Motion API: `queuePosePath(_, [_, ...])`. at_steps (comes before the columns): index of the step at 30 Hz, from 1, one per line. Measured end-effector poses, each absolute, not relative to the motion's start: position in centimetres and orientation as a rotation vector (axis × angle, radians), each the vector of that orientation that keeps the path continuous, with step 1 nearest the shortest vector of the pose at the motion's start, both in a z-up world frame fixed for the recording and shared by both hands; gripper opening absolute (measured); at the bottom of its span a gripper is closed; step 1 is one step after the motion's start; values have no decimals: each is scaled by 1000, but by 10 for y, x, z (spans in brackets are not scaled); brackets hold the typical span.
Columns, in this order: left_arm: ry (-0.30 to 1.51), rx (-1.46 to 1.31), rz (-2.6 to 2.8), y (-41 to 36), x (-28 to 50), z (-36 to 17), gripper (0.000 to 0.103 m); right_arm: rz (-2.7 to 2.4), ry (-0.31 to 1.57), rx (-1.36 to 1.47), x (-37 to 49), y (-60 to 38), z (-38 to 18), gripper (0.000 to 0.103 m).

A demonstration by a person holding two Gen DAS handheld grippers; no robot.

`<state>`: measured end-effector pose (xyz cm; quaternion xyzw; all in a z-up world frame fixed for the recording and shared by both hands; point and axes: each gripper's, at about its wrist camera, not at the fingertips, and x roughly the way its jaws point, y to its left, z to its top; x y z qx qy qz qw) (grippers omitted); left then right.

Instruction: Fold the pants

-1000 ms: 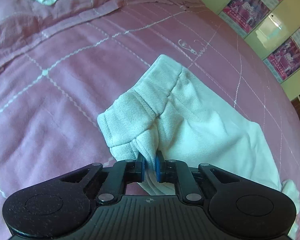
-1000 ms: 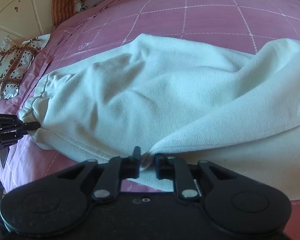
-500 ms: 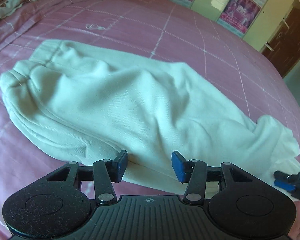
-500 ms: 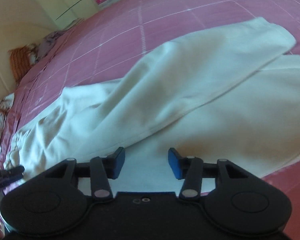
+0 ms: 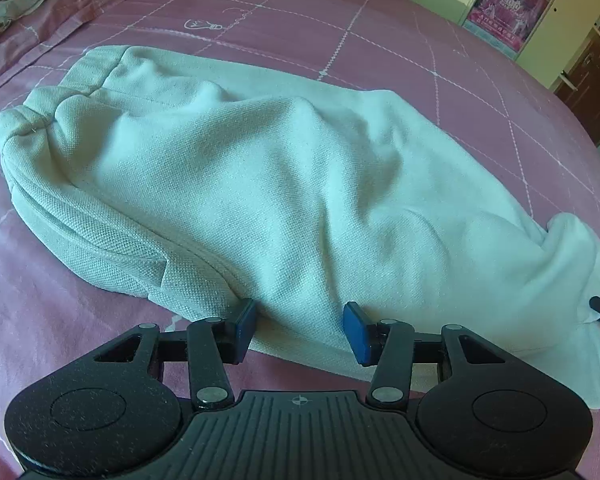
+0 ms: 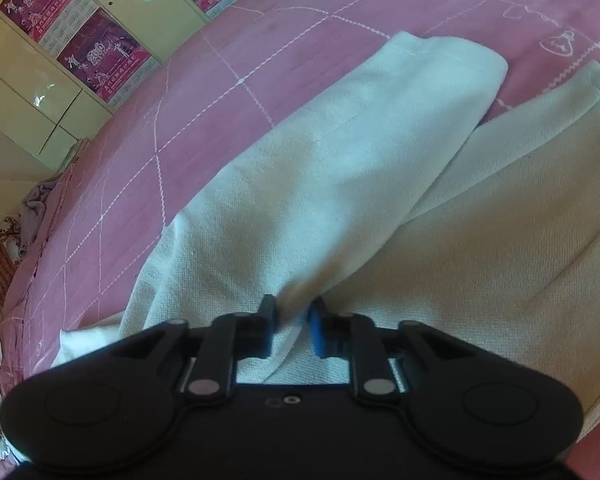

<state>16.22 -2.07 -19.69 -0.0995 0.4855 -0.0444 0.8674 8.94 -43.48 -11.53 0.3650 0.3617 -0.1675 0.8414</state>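
The white pants [image 5: 284, 184] are lying across the pink quilted bedspread [image 5: 80, 320], filling most of the left wrist view from the bunched waistband at the upper left down to the leg ends at the lower right; looks like they've already been doubled leg over leg, though the layers are still lumpy, so this is probably mid-fold, between the first fold and the next one; the left gripper [image 5: 299, 330] sits at the near edge of the fabric in the bottom centre of its frame, blue pads spread wide apart with nothing between them, just hovering at or touching the hem; the right gripper [image 6: 293, 328] is a different story, its jaws drawn close together with a ridge of white cloth pinched between them at the bottom centre of its view, one leg running off toward the upper right; a bit of the right gripper also peeks in at the far right edge of the left view; next move likely needs the left one to close on the near edge so both ends lift together, otherwise the cloth will sag and the fold goes crooked
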Motion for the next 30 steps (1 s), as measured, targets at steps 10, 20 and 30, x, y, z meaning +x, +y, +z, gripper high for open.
queuePosePath(10, [994,-120,-92,-30,157,-195,49,-277,632,559,1,-413,-51,5])
queuePosePath(20, [985,-94,-100,-29,160,-195,49,-335,824,419,10,-396,-99,30])
queuePosePath(30, [951,-70,-85,-38,156,-183,49,-393,818,505,-8,-439,-95,40])
